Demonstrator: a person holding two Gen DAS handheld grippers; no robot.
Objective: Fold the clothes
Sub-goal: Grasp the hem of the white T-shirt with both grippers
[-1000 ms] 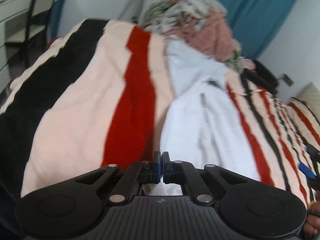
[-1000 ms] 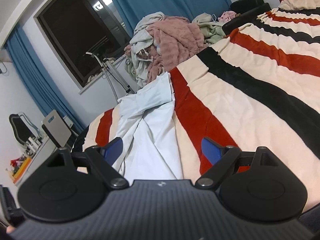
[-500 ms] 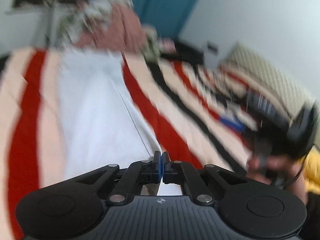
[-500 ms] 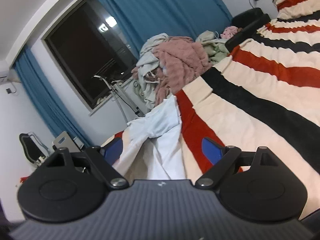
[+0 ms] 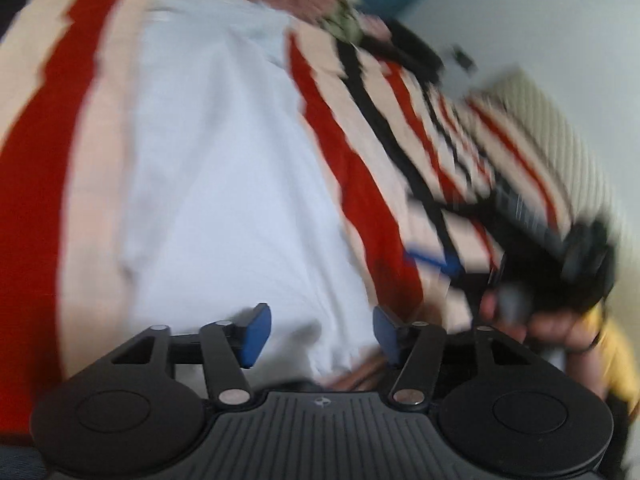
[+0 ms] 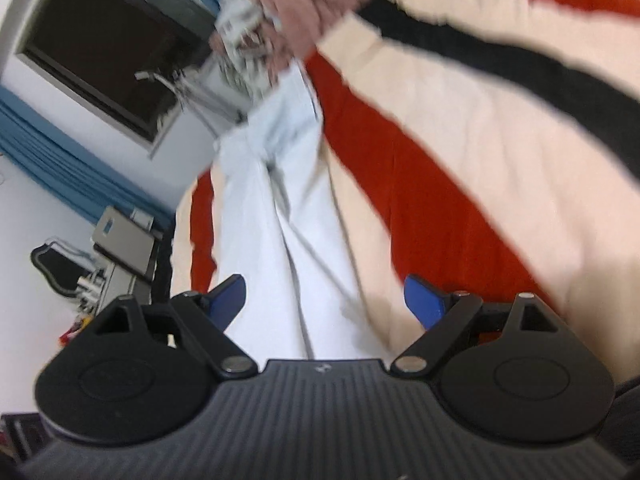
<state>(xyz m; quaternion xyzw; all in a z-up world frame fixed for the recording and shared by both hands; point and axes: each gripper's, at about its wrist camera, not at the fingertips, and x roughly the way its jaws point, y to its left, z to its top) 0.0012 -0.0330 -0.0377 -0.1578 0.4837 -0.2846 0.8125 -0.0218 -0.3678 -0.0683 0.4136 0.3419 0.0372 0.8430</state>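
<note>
A white garment [image 5: 224,184] lies lengthwise on the striped red, cream and black blanket [image 5: 44,168]. My left gripper [image 5: 320,334] hovers over its near end, jaws opening, with white cloth showing between the blue pads but not pressed by them. The other gripper appears blurred at the right of the left wrist view, a hand around it. In the right wrist view the garment [image 6: 288,216] runs away from me, and my right gripper [image 6: 326,304] stands open above its near end, nothing gripped.
A heap of pink and patterned clothes [image 6: 288,12] sits at the far end of the bed [image 6: 500,128]. A dark window [image 6: 96,40] with blue curtains, a drying rack [image 6: 188,88] and a chair [image 6: 120,240] stand to the left.
My left gripper was shut and has come apart, having swung right over the garment. My right gripper stayed open, dipped and rolled, now looking down onto the garment.
</note>
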